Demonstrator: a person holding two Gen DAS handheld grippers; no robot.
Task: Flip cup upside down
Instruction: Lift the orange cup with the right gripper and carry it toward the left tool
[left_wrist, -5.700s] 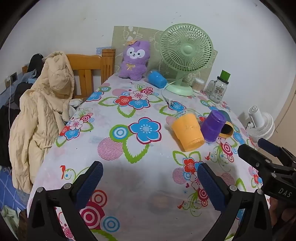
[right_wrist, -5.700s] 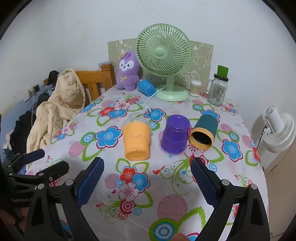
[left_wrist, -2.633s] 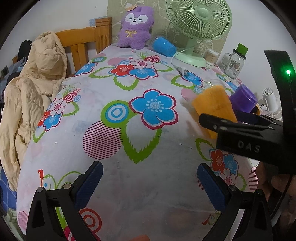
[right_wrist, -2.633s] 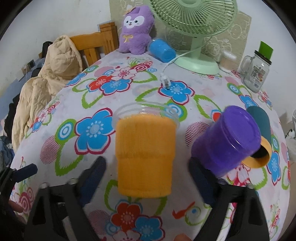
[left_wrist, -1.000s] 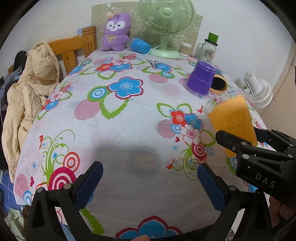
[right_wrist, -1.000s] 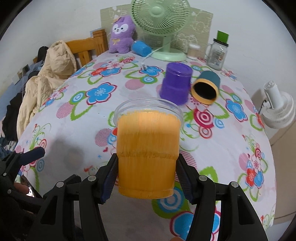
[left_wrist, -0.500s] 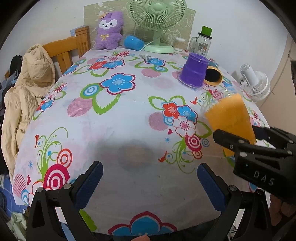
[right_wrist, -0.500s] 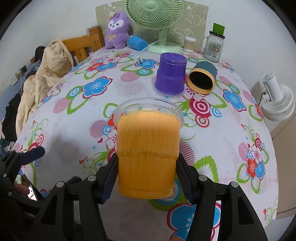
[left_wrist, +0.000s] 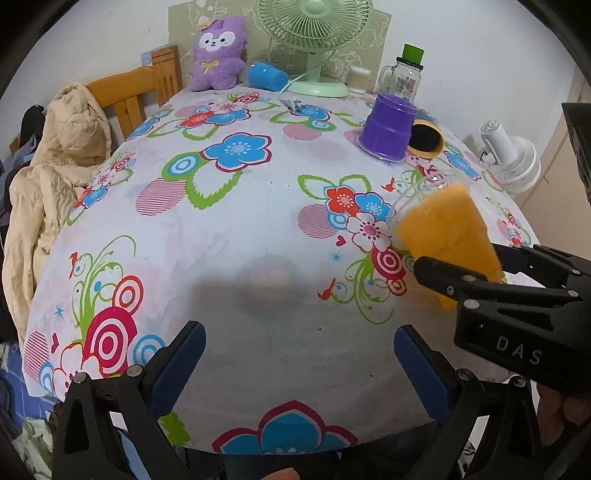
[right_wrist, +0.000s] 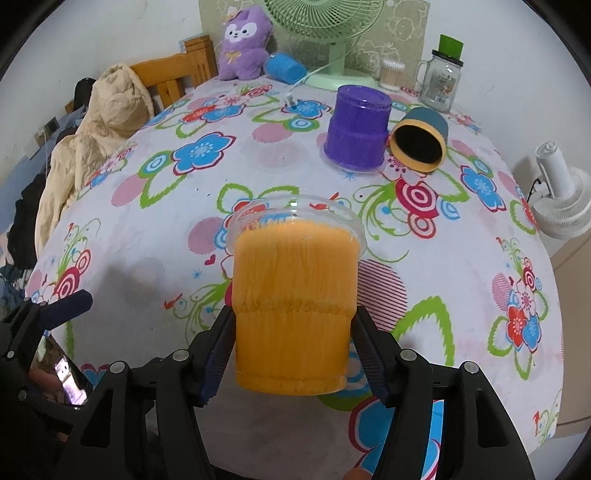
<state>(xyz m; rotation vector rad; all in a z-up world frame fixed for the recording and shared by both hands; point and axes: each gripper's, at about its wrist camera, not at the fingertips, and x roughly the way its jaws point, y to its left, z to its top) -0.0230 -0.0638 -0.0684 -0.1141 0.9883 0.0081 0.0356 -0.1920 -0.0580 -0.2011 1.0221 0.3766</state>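
Note:
My right gripper (right_wrist: 293, 356) is shut on the orange cup (right_wrist: 295, 302), which has a clear rim, and holds it above the near part of the floral table (right_wrist: 155, 236). In the left wrist view the orange cup (left_wrist: 445, 232) hangs tilted, its clear rim pointing up and left, between the right gripper's fingers (left_wrist: 454, 280). My left gripper (left_wrist: 295, 354) is open and empty above the table's near edge (left_wrist: 258, 435).
A purple cup (right_wrist: 358, 129) stands upside down mid-table, with a teal cup (right_wrist: 419, 142) lying on its side next to it. At the back are a green fan (left_wrist: 314, 44), a purple plush (left_wrist: 218, 55), a blue cup (left_wrist: 266, 75) and a glass jar (left_wrist: 404, 77). A chair with a beige coat (left_wrist: 55, 166) is at left.
My right gripper closed on the orange cup, lifted it off the table and carried it toward the near edge. It now tilts more. Both grippers drew back from the table's middle.

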